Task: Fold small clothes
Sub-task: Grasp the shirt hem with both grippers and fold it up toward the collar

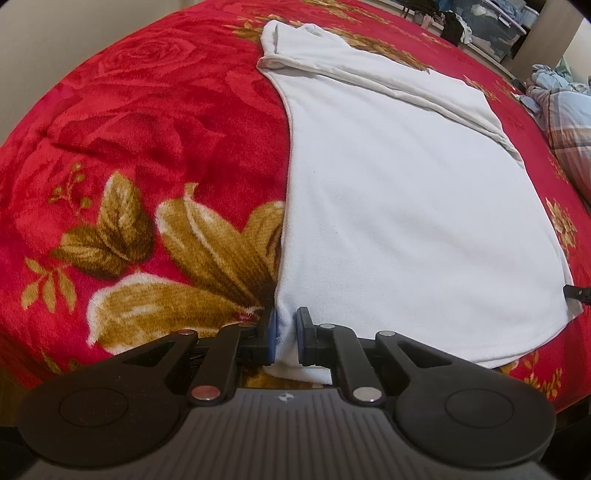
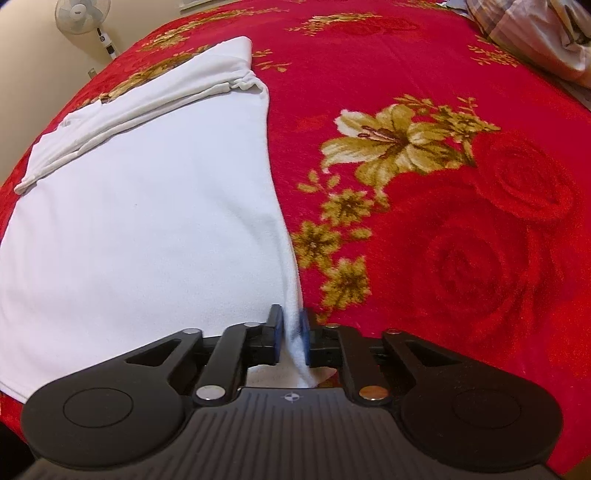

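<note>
White garment (image 1: 406, 206) lay flat on the red floral blanket (image 1: 129, 147) covering the bed, far end folded over. Left gripper (image 1: 285, 338) clamped its near-left corner; right gripper (image 2: 291, 336) clamped the near-right corner. Fan (image 2: 83, 14) stood by the wall.

Our right gripper (image 2: 290, 334) pinches the near right corner of the white shirt (image 2: 147, 221) between its blue pads (image 2: 303, 332). The shirt lies flat on the red floral blanket (image 2: 443, 221), its far edge folded over. A fan (image 2: 83, 14) stands beyond, with plaid bedding (image 2: 535, 33) far right.
</note>
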